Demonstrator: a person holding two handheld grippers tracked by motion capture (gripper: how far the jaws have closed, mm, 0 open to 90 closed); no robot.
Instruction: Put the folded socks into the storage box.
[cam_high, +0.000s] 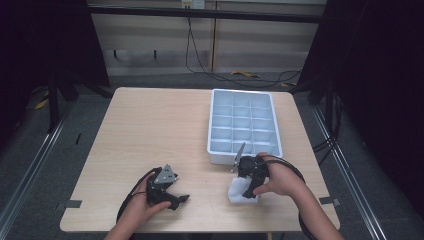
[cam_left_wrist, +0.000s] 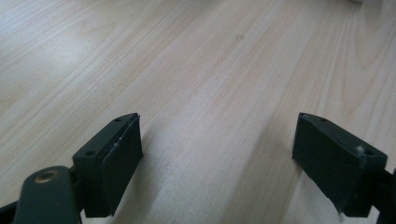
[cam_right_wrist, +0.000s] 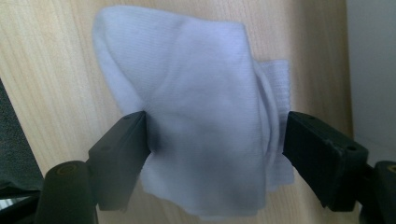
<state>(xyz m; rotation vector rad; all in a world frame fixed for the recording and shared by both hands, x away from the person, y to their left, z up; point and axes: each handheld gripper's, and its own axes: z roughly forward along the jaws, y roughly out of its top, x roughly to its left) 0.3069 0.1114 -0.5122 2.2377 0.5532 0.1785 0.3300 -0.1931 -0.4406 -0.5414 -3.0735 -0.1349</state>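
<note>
A folded white cloth (cam_high: 239, 193) lies on the wooden table (cam_high: 150, 130) near the front edge, just in front of the tray. My right gripper (cam_high: 248, 191) points down over it. In the right gripper view the cloth (cam_right_wrist: 201, 107) bulges between the two black jaws, which stand wide apart and touch its two sides; the gripper (cam_right_wrist: 215, 154) is open around it. My left gripper (cam_high: 178, 201) rests low over bare wood at the front left. Its jaws are spread wide with nothing between them (cam_left_wrist: 217, 154).
A pale blue tray (cam_high: 215, 125) divided into several small compartments sits at the right back of the table, its near wall close behind the right gripper. Cables trail from both grippers towards the person. Bare wood spreads across the left and middle.
</note>
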